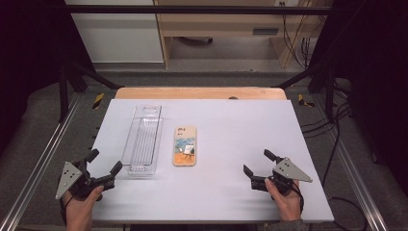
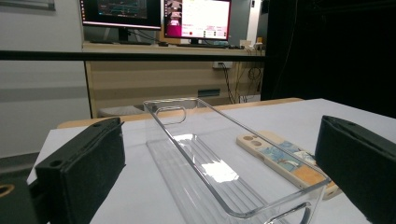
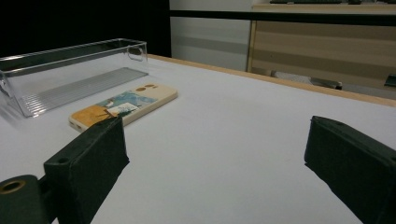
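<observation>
Both grippers, left [image 1: 103, 169] and right [image 1: 260, 165], rest empty, jaws spread. Mid-table, at twelve o'clock, the phone [image 1: 185, 146] lies beside a clear tray [image 1: 142, 139] (thin, slick; pinch its long edges).

A glossy clear plastic tray [image 1: 141, 139] sits on the matt white table [image 1: 231, 144], whose far edge is wooden.

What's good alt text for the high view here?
A clear plastic tray and a phone in a picture-printed case lie side by side, apart, on a white table, tray on the left. Near the front edge, a person's hands hold the left gripper and right gripper, both open and empty.
</observation>
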Demonstrator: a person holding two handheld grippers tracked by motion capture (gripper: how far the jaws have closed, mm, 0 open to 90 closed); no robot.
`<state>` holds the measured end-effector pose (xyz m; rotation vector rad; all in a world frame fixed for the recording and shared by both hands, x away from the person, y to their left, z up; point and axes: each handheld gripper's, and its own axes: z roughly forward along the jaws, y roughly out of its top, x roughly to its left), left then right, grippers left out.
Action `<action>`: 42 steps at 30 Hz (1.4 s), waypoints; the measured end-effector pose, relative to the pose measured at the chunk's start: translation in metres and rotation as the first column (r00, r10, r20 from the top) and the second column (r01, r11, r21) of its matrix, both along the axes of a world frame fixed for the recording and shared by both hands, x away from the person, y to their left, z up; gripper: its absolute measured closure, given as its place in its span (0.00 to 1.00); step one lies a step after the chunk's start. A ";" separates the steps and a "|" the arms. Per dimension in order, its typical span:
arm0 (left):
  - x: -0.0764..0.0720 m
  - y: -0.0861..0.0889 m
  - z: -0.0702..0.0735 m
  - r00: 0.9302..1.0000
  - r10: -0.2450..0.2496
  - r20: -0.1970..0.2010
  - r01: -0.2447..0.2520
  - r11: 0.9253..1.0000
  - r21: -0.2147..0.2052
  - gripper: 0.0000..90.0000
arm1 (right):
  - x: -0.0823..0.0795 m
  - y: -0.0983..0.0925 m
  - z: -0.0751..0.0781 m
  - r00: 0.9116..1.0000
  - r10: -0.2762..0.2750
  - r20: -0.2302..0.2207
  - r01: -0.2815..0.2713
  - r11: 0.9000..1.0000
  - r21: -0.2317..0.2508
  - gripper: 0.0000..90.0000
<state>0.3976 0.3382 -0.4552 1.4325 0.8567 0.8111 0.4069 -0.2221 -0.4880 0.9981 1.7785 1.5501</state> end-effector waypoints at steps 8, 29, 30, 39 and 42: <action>0.000 -0.003 -0.001 1.000 -0.006 -0.005 0.006 1.000 0.014 0.02 | 0.000 0.001 0.000 1.000 -0.017 0.001 0.017 1.000 -0.001 0.06; -0.006 -0.035 0.026 0.999 -0.040 -0.006 0.040 0.997 0.071 0.08 | -0.002 0.002 -0.002 0.999 -0.043 -0.010 0.043 0.999 -0.015 0.05; -0.006 -0.035 0.026 0.999 -0.040 -0.006 0.040 0.997 0.071 0.08 | -0.002 0.001 -0.002 0.999 -0.044 -0.009 0.044 0.999 -0.014 0.05; -0.007 -0.054 0.045 0.999 -0.038 -0.007 0.039 0.994 0.102 0.09 | -0.003 0.001 -0.001 0.999 -0.050 -0.013 0.050 0.998 -0.025 0.05; -0.004 -0.073 0.060 0.997 -0.072 0.002 0.072 0.991 0.114 0.10 | -0.003 0.001 -0.001 0.998 -0.061 -0.007 0.061 0.998 -0.033 0.05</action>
